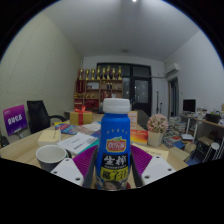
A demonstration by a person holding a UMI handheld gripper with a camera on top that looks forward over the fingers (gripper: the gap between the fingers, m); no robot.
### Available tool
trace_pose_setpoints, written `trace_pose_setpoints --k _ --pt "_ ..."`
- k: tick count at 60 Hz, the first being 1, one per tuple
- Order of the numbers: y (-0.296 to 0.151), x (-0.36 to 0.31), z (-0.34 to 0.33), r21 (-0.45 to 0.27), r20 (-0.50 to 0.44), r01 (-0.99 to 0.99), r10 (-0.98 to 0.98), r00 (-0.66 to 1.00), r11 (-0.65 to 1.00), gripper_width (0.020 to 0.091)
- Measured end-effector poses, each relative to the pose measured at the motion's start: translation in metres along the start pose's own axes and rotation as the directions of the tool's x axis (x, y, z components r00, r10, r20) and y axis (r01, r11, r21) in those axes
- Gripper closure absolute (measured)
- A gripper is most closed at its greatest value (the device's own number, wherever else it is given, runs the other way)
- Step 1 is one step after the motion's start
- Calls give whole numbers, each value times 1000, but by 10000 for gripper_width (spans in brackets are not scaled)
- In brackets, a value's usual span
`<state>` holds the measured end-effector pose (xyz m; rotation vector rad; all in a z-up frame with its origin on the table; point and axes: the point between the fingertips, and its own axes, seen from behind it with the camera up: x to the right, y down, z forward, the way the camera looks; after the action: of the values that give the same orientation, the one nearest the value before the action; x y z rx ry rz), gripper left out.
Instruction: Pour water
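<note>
A blue bottle with a white cap and a red-and-yellow label stands upright between my fingers, held above the table. My gripper is shut on the bottle's lower body, the purple pads pressing on both its sides. A white cup sits on the wooden table just to the left, beyond my left finger. The bottle's base is hidden.
Books and papers lie behind the cup. Boxes and small items crowd the table to the right. A black office chair stands at the left, shelves with trophies at the far wall, desks with monitors at the right.
</note>
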<state>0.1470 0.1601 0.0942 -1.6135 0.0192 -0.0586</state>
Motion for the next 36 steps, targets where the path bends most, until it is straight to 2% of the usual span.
trace_pose_setpoints --k 3,5,6,18,22,30,36 --pt "9 1 -3 -45 1 13 -13 1000 999 416" --pt "15 2 -6 -68 8 14 -14 1000 998 333" --pt "16 0 -10 -73 10 12 -11 1000 997 265" --pt "6 12 -70 -45 -35 -33 31 999 998 262" --pt "-2 14 -100 -27 -44 -52 51 998 998 262" --pt "-6 18 -164 -46 -56 -85 83 995 995 268" --pt "-10 14 -220 -34 -59 -111 109 992 993 270"
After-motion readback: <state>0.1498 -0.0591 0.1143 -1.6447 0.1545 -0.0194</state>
